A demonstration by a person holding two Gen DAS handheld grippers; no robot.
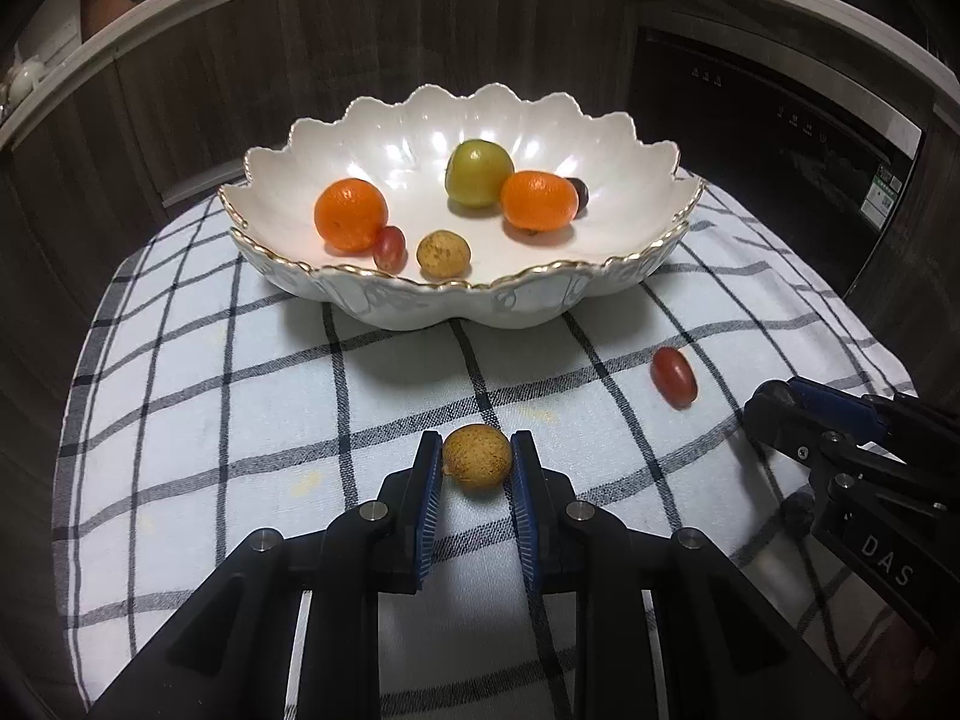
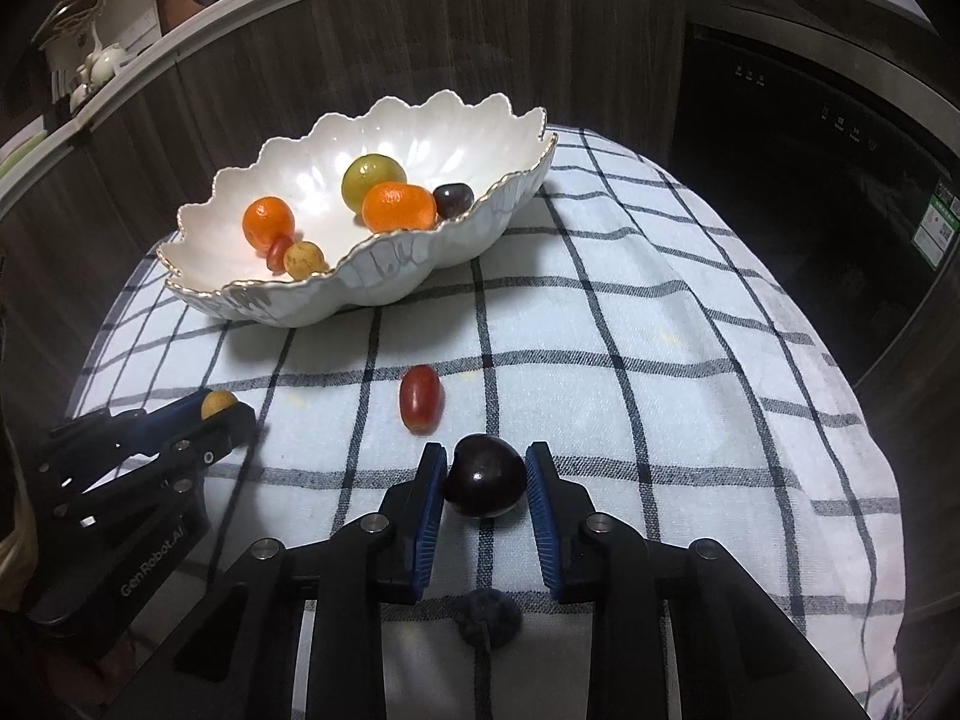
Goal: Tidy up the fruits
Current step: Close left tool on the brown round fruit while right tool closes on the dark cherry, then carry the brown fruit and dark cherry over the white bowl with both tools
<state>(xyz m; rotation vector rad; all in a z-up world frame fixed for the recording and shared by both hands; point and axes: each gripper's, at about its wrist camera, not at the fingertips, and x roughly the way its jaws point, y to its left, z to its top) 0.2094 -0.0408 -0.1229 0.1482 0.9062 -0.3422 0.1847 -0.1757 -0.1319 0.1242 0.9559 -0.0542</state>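
**Operator:** Nearest my lenses, item one: left gripper (image 1: pixel 477 459), jaws closed in as far as they go on the speckled tan fruit (image 1: pixel 477 462), both blue pads against its sides, fruit low over the cloth. Item two: right gripper (image 2: pixel 486 480), jaws drawn in on the dark plum (image 2: pixel 485 483). The left pad touches it. At the right pad I cannot tell whether a sliver of gap is left.

**Clerk:** Now the rest, largest first.

**Operator:** Checked cloth (image 1: pixel 240 420), white with dark lines, covering the whole work surface. On it, toward the far side, I log the scalloped white bowl (image 1: pixel 420 120) with a gold rim.

**Clerk:** Contents of the bowl?

**Operator:** Green fruit (image 1: pixel 479 173) at the back. One orange (image 1: pixel 537 200) just in front of it and touching it. A second orange (image 1: pixel 350 213) at the left. A dark fruit (image 1: pixel 579 194) tucked behind the right-hand orange. A tan fruit (image 1: pixel 443 254) near the front rim, and a red grape (image 1: pixel 389 247) between that and the left orange.

**Clerk:** Anything loose?

**Operator:** One red grape tomato (image 2: pixel 421 399) lying on the cloth, between the bowl and my right gripper, clear of both. Both held fruits are on the near half of the cloth, outside the bowl.
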